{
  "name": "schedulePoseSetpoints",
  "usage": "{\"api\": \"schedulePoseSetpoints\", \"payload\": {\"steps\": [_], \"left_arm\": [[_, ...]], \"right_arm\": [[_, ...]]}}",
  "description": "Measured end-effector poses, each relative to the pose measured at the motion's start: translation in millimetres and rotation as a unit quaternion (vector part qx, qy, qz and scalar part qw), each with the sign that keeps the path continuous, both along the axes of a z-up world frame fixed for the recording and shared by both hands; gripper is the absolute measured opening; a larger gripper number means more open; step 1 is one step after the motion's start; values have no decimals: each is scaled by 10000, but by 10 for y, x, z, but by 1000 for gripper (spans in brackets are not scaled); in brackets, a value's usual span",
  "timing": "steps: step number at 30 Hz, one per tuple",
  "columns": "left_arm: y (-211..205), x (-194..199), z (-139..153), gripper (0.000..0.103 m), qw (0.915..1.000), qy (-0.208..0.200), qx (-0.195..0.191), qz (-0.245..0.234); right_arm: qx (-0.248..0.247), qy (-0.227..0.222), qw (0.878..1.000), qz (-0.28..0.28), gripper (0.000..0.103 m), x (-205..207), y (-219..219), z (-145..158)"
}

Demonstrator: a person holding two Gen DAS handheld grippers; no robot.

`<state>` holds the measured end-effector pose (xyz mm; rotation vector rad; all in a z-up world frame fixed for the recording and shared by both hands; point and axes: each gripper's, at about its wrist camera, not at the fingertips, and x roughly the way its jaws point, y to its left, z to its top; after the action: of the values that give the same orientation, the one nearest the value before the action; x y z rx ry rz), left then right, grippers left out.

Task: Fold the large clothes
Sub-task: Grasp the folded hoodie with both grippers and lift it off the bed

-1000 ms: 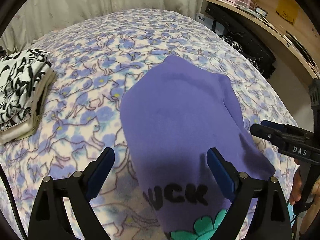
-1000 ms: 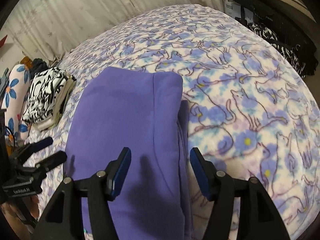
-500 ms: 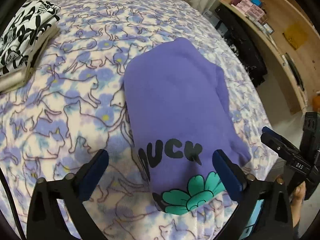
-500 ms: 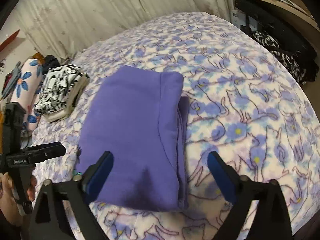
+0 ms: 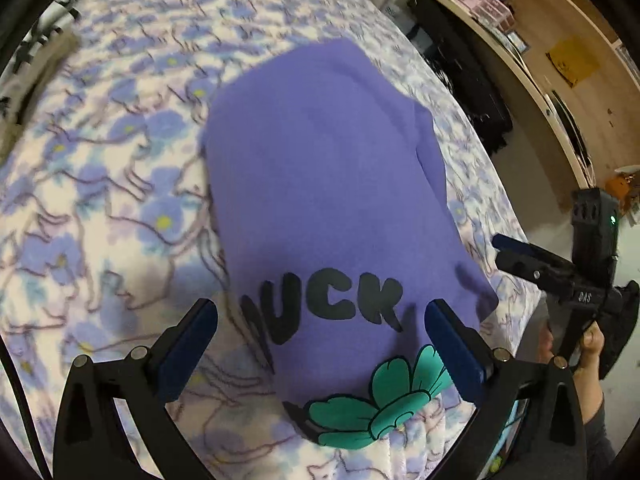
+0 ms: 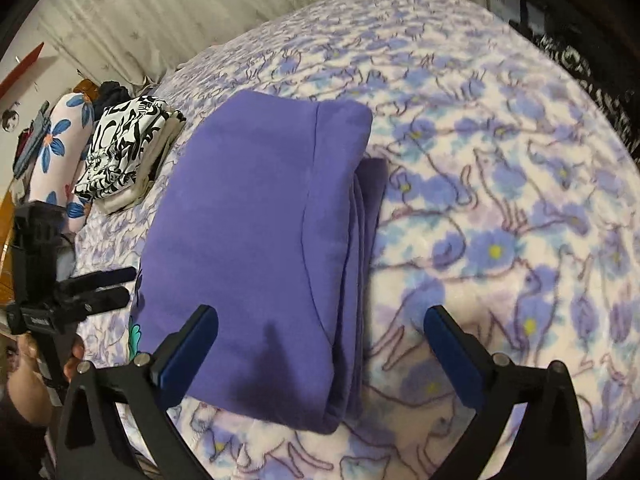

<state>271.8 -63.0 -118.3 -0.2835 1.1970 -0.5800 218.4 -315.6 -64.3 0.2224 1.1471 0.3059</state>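
A folded purple sweatshirt (image 5: 320, 180) with black letters and a green flower print lies flat on the cat-patterned bedspread (image 5: 100, 200). My left gripper (image 5: 320, 312) hovers open over its printed end, and the pads touch nothing. From the other side the sweatshirt (image 6: 248, 220) shows stacked layers along its right edge. My right gripper (image 6: 320, 320) hangs over the near corner with its jaws opening; the cloth lies below them and is not pinched. Each gripper shows in the other's view: the right gripper (image 5: 504, 252) and the left gripper (image 6: 126, 285), each held by a hand.
A folded black-and-white stack (image 6: 120, 152) lies on the bed left of the sweatshirt, next to a flowered pillow (image 6: 60, 144). Wooden shelves (image 5: 560, 60) and dark bags stand past the bed's right edge. A pale curtain (image 6: 180, 12) hangs behind the bed.
Both grippers' jaws have spread wider, the right one much more. The left view has tipped down, so the letters and flower print now show. The right gripper has drawn back from the sweatshirt.
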Motion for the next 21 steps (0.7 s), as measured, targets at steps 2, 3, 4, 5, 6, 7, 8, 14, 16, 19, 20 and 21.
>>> {"api": "schedulePoseSetpoints", "payload": {"steps": [2,3,4,5,6,7,8,14,16,19,20,21], "left_arm": [[-70,18,-73,102,9999,32,15,-109],[-94,27,-101,102,9999,21,44,-142],[-118,35,-129,102,9998,8,6,-175],[-135,47,-154,102,9998,19,-58,-196],[-143,60,-169,103,9998,9,-67,-186],[-147,67,-183,103,9998,-16,-96,-189],[-148,70,-198,103,9997,-40,-131,-216],[-120,150,-299,103,9990,80,-357,-257],[-144,167,-328,103,9989,108,-365,-280],[-101,167,-331,103,9986,178,-354,-338],[-89,173,-337,103,9983,269,-399,-323],[-53,173,-356,103,9979,355,-445,-309]], "right_arm": [[194,128,9997,51,103,42,-24,-90],[305,203,9993,90,103,72,-32,-151],[388,301,9987,125,103,105,-36,-218],[441,388,9982,157,103,137,-36,-275],[488,460,9976,186,103,161,-31,-320],[535,540,9969,218,103,186,-24,-369],[612,645,9957,260,103,223,-12,-430],[965,1021,9886,539,103,348,61,-717],[1193,1125,9848,573,103,398,74,-827],[1479,1095,9812,576,103,456,71,-903],[1534,1076,9806,580,103,471,69,-913],[1597,1058,9797,596,103,487,71,-926]]}}
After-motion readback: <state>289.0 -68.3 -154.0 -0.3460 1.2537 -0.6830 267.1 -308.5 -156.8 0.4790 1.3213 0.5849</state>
